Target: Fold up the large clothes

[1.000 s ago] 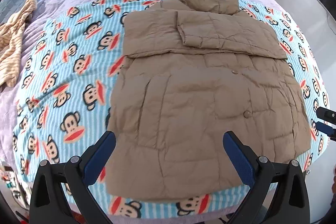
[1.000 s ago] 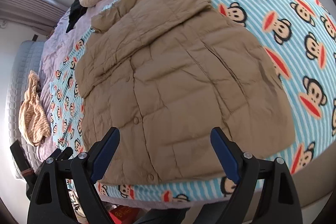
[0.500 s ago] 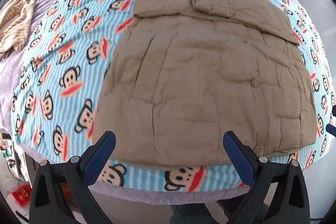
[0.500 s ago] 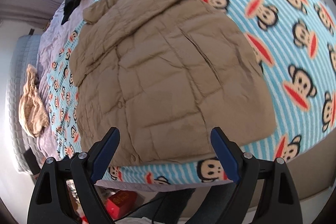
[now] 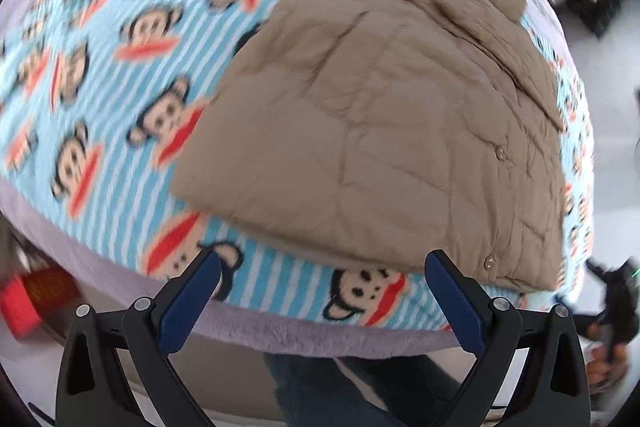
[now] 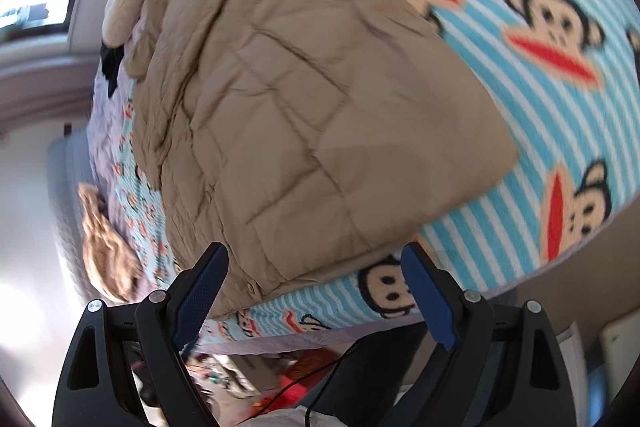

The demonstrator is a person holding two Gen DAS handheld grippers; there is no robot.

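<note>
In the left wrist view the released left claw [image 5: 322, 275] hangs below the tan quilted jacket [image 5: 384, 131], whose hem crosses centre frame on the monkey-print blanket [image 5: 100, 67]; in the right wrist view the released right claw [image 6: 316, 267] straddles that hem's corner at lower centre.

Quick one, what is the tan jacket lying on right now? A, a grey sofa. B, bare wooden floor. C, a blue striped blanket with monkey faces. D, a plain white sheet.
C: the jacket lies flat on the striped blanket printed with monkey faces, which shows around its hem and sides in both wrist views.
</note>
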